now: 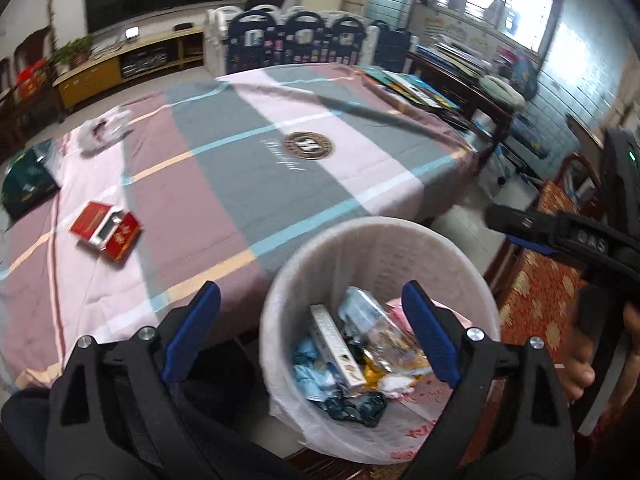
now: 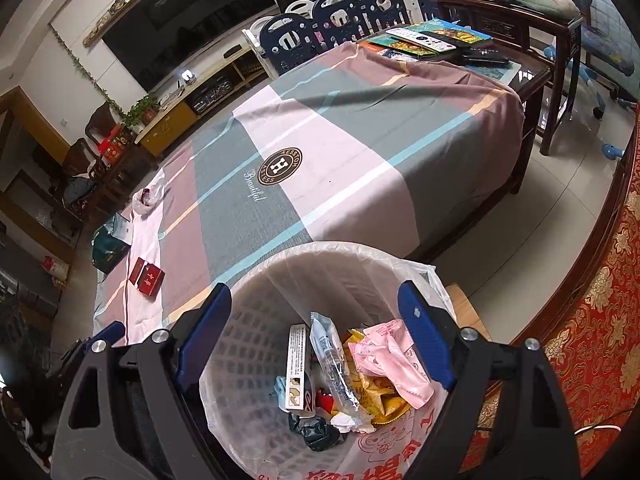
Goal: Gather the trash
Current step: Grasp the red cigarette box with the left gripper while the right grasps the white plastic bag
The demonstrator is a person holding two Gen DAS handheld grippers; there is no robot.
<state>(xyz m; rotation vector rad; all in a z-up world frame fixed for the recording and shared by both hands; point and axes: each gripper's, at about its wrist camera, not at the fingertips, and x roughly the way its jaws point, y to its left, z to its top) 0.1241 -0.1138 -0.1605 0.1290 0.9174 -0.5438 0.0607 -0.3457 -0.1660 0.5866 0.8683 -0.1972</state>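
Both claws, left (image 1: pixel 310 330) and right (image 2: pixel 314 330), spread wide and empty over white plastic-lined trash basket (image 2: pixel 256 360) beside cloth-covered surface (image 2: pixel 360 152).

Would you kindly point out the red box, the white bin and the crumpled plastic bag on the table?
red box (image 1: pixel 105 231): left wrist view, its open top face.
white bin (image 2: pixel 256 276): right wrist view, far rim.
crumpled plastic bag (image 1: pixel 105 130): left wrist view, its middle.

One bin (image 2: pixel 256 280), one red box (image 2: pixel 146 277).
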